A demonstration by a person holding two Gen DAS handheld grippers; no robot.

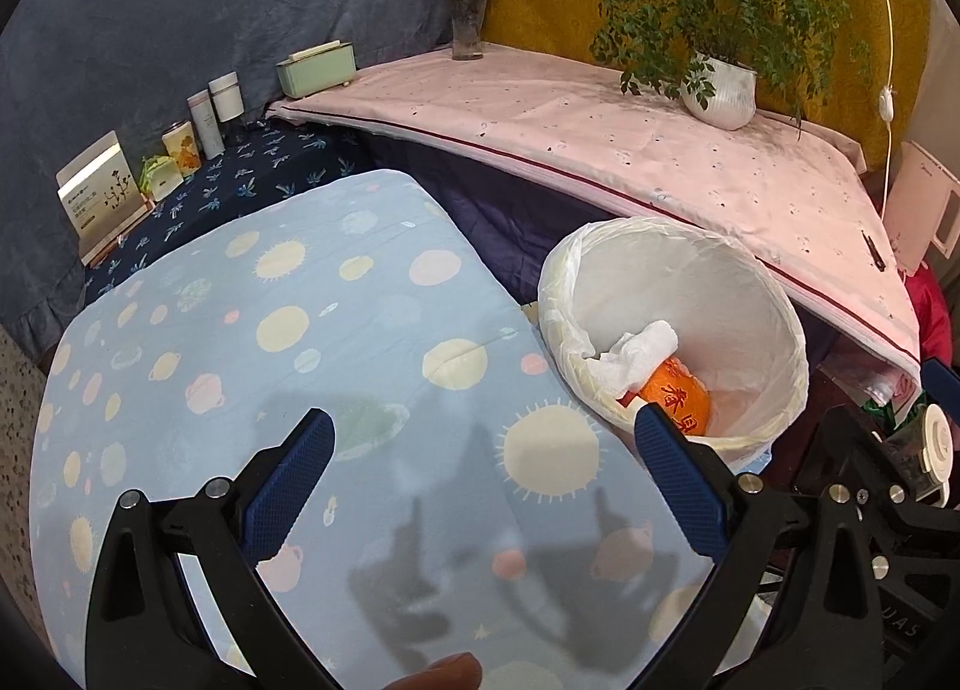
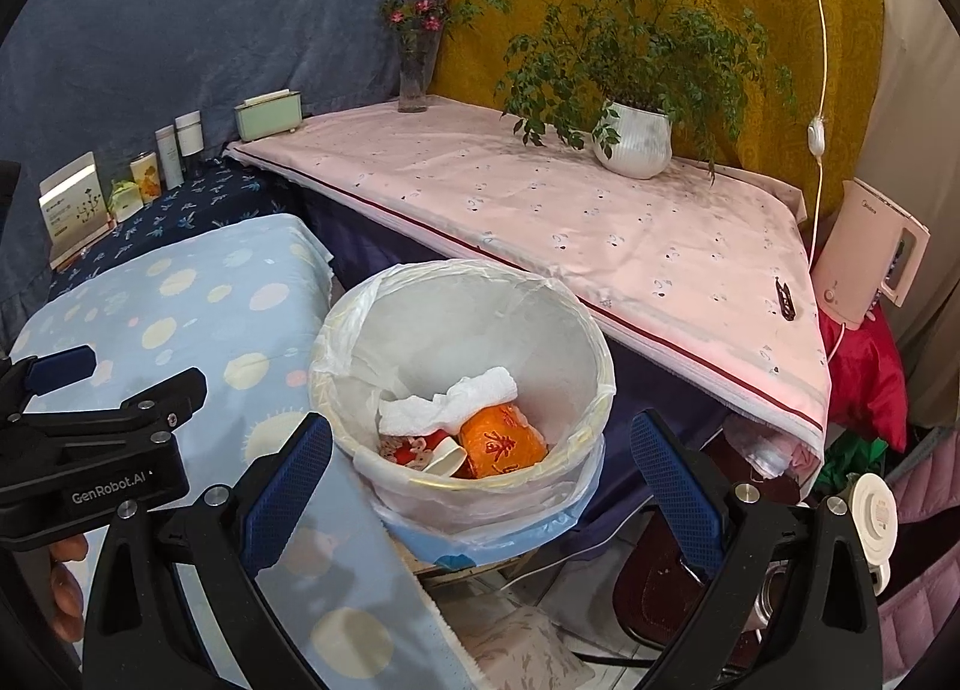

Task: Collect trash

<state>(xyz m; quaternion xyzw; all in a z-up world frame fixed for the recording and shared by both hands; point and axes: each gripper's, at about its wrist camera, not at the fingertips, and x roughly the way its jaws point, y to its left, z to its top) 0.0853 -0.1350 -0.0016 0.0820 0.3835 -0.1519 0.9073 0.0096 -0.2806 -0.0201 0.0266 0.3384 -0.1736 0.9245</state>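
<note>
A bin with a white plastic liner (image 2: 564, 324) stands beside the light blue planet-print bed cover (image 2: 180, 294). In it lie a crumpled white tissue (image 2: 450, 402), an orange packet with red characters (image 2: 504, 444), a small red wrapper (image 2: 408, 453) and a white cap (image 2: 444, 459). My right gripper (image 2: 480, 486) is open and empty, held above the bin's near rim. My left gripper (image 1: 486, 486) is open and empty above the bed cover (image 1: 240, 330), left of the bin (image 1: 774, 294). The tissue (image 1: 636, 354) and orange packet (image 1: 678, 396) show there too.
A pink-covered table (image 2: 540, 210) stands behind the bin with a potted plant (image 2: 636, 138), a flower vase (image 2: 414, 72) and a green box (image 2: 267, 114). Bottles and cartons (image 2: 162, 162) line the blue wall. A white kettle (image 2: 870, 258) sits at right. Clutter lies on the floor under the table.
</note>
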